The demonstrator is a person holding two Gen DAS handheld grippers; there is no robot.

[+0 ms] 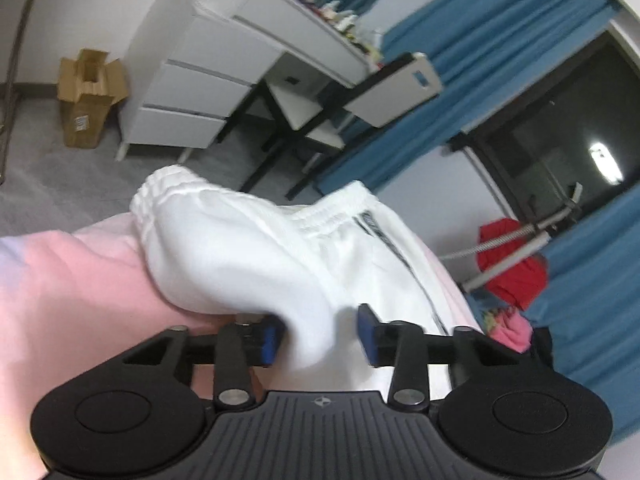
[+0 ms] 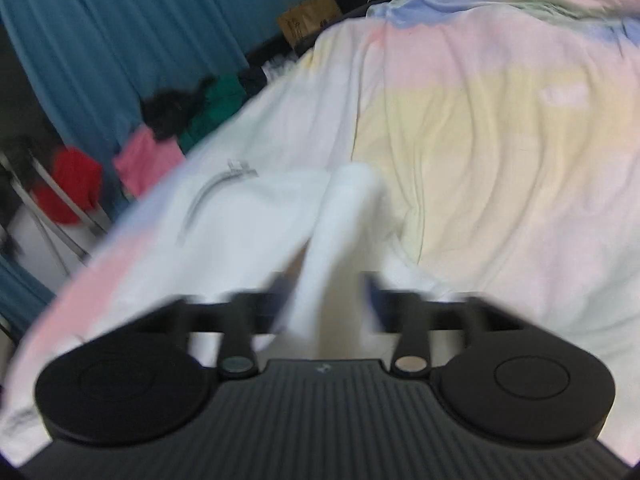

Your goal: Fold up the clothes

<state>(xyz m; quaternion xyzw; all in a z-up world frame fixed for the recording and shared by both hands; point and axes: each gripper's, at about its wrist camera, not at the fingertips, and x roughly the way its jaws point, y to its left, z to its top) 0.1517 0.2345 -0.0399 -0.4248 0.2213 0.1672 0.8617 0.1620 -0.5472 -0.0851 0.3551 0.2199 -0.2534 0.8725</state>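
Shorts [image 1: 248,248] waistband left view, quilt [image 2: 480,140] right.

One white garment [image 1: 240,252] with an elastic waistband and dark side stripes lies on one bed [image 1: 60,280] under a pastel cover. Two tools — one left [image 1: 320,340], one right [image 2: 328,304]. Upper left of the left wrist view: one cardboard box [image 1: 88,96] and one white drawer unit [image 1: 192,92] with three drawer fronts. One chair [image 1: 320,120] stands centre. One red cloth [image 1: 512,264] — right side.
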